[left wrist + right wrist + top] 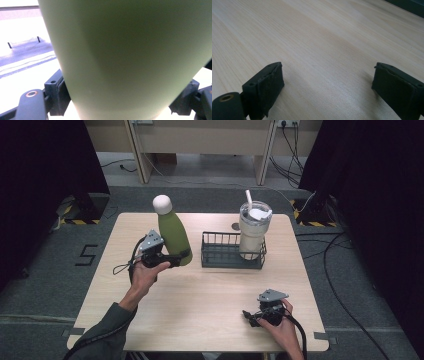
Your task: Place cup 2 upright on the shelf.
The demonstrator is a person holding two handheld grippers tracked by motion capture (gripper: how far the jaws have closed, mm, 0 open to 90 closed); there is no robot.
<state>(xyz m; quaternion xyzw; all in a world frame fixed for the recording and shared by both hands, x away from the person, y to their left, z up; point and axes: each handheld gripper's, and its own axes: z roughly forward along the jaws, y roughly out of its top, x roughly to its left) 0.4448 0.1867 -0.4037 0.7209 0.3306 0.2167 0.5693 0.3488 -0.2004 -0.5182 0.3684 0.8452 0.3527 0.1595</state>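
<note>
High view first: the left gripper [172, 258] is clamped around the lower body of a green bottle [173, 236] with a white cap, which leans a bit, its top tipped away from the gripper, base down by the wooden table [200, 295]. Just past the bottle on the far side from that gripper sits a black wire basket [220, 255] with a clear tumbler [252, 232] and its straw standing in one end. The right gripper [252, 316] hangs low over the near edge of the table, well apart from all of that, held in the person's hand. Left gripper view: the green bottle [125, 57] is wedged right between the two jaws, touching both, so it's definitely squeezed tight. Right gripper view: jaws spread wide with nothing between them, just bare table [324, 45] straight ahead and underneath.
</note>
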